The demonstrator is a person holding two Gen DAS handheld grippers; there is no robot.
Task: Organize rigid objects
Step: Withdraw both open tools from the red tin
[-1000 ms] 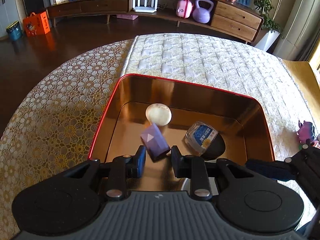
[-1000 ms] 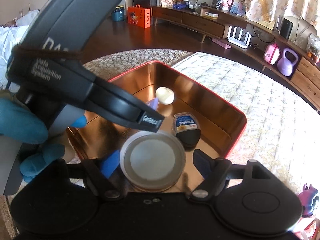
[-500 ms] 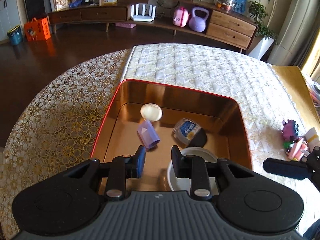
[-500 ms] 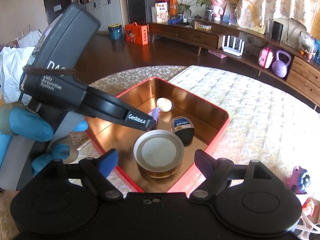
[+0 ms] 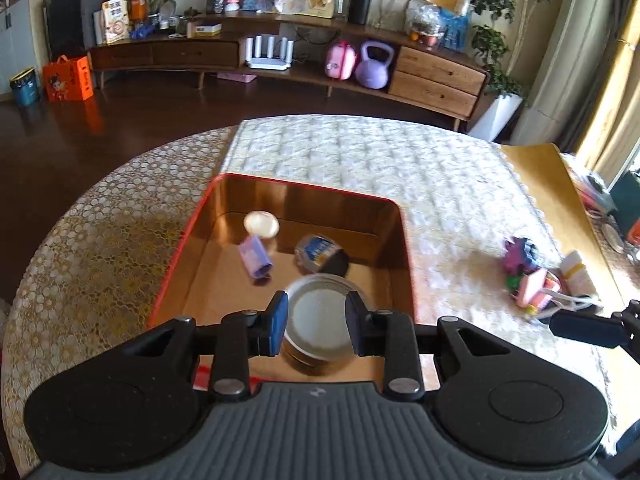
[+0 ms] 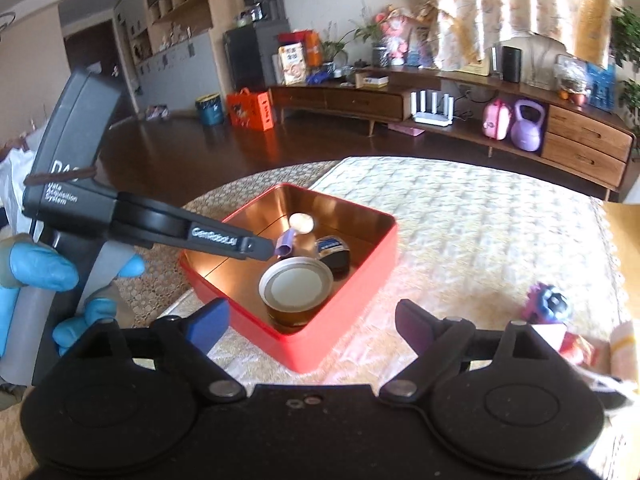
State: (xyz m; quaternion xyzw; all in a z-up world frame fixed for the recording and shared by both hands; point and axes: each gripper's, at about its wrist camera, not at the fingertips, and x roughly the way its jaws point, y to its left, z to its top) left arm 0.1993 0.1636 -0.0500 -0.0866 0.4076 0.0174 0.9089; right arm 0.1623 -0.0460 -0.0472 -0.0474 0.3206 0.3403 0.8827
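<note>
Both grippers had pulled back and up from the red tin [image 6: 348, 312] since the earlier frames, leaving the lidded jar [image 6: 295, 289] standing upright inside it at the near corner. In the right wrist view the jar sat at 6 o'clock within the tin, with the dark blue-labelled container [image 6: 334, 251] at its 1 o'clock, the purple block [image 6: 286, 243] at 11 and the pale egg-shaped piece [image 6: 301, 223] beyond.

The jar looked like glass with a flat metal lid: stiff, fairly heavy, smooth and breakable, so best taken across its round wall just under the lid, not by the lid rim. The purple block seemed light and hard, easy to pinch across its flat faces. The egg shape would probably roll and slip.

The right gripper [image 6: 312, 326] was opening, jaws wide apart with nothing between them. The left gripper [image 5: 316, 320] was opening slightly, its narrow gap empty, the jar merely showing below.

Loose toys [image 5: 528, 276] lay on the quilted cloth [image 5: 400, 160] at 3 o'clock of the tin, presumably next.
</note>
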